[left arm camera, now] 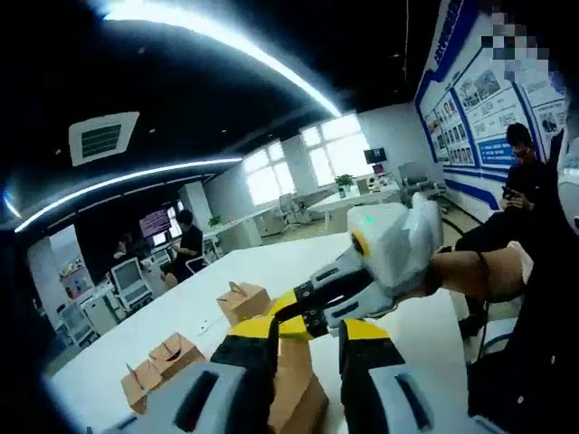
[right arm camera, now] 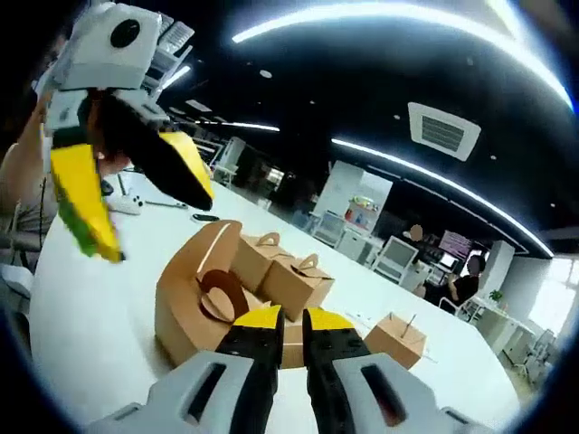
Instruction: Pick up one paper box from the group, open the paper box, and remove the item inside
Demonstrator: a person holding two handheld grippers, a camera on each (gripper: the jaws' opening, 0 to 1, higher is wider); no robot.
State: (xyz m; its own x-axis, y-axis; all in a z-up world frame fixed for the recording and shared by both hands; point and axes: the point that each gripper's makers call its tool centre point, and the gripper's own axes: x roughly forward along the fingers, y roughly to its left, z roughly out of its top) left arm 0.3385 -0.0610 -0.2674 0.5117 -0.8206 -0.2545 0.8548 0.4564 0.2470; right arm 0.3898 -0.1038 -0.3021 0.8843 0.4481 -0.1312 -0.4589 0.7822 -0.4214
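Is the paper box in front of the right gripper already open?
Yes: in the right gripper view, the paper box has its top flaps spread apart, showing the inside.

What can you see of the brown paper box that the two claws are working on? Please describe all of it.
The paper box looks like plain brown kraft cardboard. Its top is open: one flap with a curved cut-out handle stands up, and another handle flap is folded inward. In the right gripper view it rests on the white table, with the right claw closed on its near edge. In the left gripper view the left claw pinches it. Closed boxes stand behind it.
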